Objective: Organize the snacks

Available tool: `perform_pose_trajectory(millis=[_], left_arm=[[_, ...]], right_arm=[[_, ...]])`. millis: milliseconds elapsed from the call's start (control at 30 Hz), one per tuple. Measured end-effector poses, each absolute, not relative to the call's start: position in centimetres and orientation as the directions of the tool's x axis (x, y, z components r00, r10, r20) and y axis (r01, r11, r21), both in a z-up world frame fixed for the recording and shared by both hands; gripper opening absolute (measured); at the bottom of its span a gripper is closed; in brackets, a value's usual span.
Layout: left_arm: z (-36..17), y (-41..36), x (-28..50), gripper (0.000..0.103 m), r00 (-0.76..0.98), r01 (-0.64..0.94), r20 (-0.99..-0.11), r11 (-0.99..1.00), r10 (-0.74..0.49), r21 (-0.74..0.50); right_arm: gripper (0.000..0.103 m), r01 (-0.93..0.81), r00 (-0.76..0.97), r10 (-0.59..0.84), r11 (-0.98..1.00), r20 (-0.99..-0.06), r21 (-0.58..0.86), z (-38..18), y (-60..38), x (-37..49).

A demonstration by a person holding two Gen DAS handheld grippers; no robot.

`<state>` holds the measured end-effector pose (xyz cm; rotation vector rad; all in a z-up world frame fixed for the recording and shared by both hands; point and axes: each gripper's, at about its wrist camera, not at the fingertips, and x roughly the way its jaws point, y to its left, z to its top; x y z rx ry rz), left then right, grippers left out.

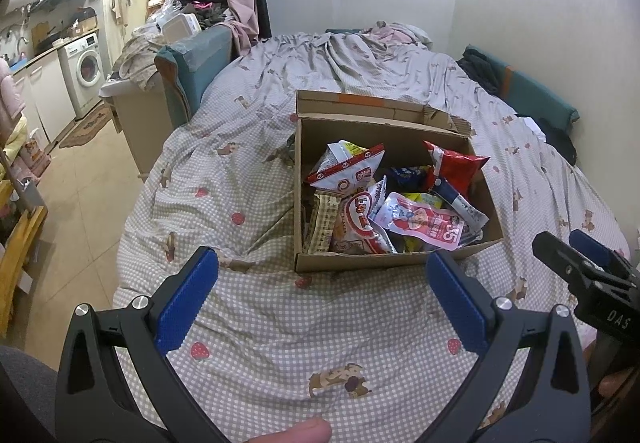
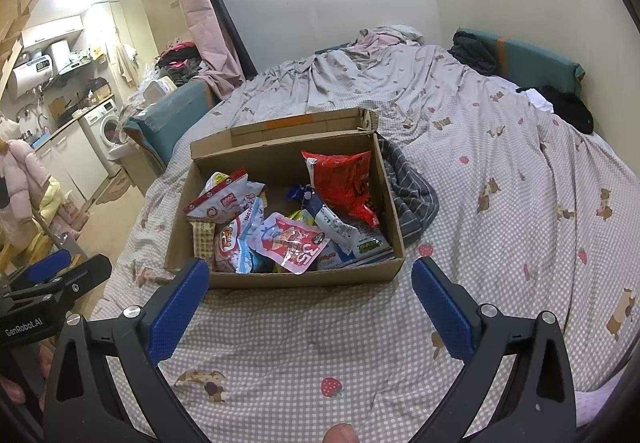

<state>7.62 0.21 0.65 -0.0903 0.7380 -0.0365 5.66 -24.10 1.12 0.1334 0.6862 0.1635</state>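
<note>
Left wrist: left gripper (image 1: 322, 283) spread wide, empty, short of the cardboard box (image 1: 360, 263) on the bed (image 1: 240, 203); snack packets (image 1: 396, 203) heaped inside.
Right wrist: right gripper (image 2: 310, 289) likewise wide (nothing held). Packets all boxed, so sorted or awaiting sorting; pinch any bag by its edge.

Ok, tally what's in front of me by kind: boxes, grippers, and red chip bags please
Cardboard box: 1
Grippers: 2, the left gripper and the right gripper, both open
Red chip bag: 1
Total: 4
</note>
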Motion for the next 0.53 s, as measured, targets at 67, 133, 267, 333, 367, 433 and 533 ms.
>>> perform_pose_trajectory(millis=[67,133,267,333,367,433,533], left_arm=[[0.65,0.18,7.64,0.103,0.740,0.003,-0.669,0.996,-0.065,-0.094],[0.63,0.24,7.64,0.103,0.740,0.004,-0.669,0.996,-0.066,-0.094],[0.60,0.27,7.63,0.103,0.738,0.004,-0.671,0.996,-0.066,-0.094],[0.60,0.28,7.64,0.103,0.739,0.005,-0.670,0.996,-0.067,-0.094],[0.58,0.28,7.64,0.103,0.739,0.006,-0.670,0.996,-0.068,-0.095],[0.51,0.25,7.66,0.103,0.739,0.007,-0.671,0.995,-0.069,-0.095],[0.23,0.24,7.67,0.103,0.735,0.014,-0.673,0.995,-0.076,-0.097]], right_arm=[[0.103,-0.110,0.762,0.194,0.979,-0.618,0.172,1.17,-23.97,5.62],[0.103,-0.112,0.762,0.195,0.979,-0.617,0.171,1.19,-23.91,5.63],[0.103,-0.110,0.763,0.194,0.979,-0.617,0.172,1.20,-23.93,5.62],[0.103,-0.107,0.765,0.193,0.979,-0.615,0.174,1.32,-24.01,5.53],[0.103,-0.107,0.765,0.192,0.979,-0.614,0.173,1.35,-24.03,5.51],[0.103,-0.109,0.766,0.191,0.979,-0.613,0.170,1.36,-24.01,5.47],[0.103,-0.109,0.767,0.191,0.980,-0.613,0.169,1.38,-23.99,5.45]])
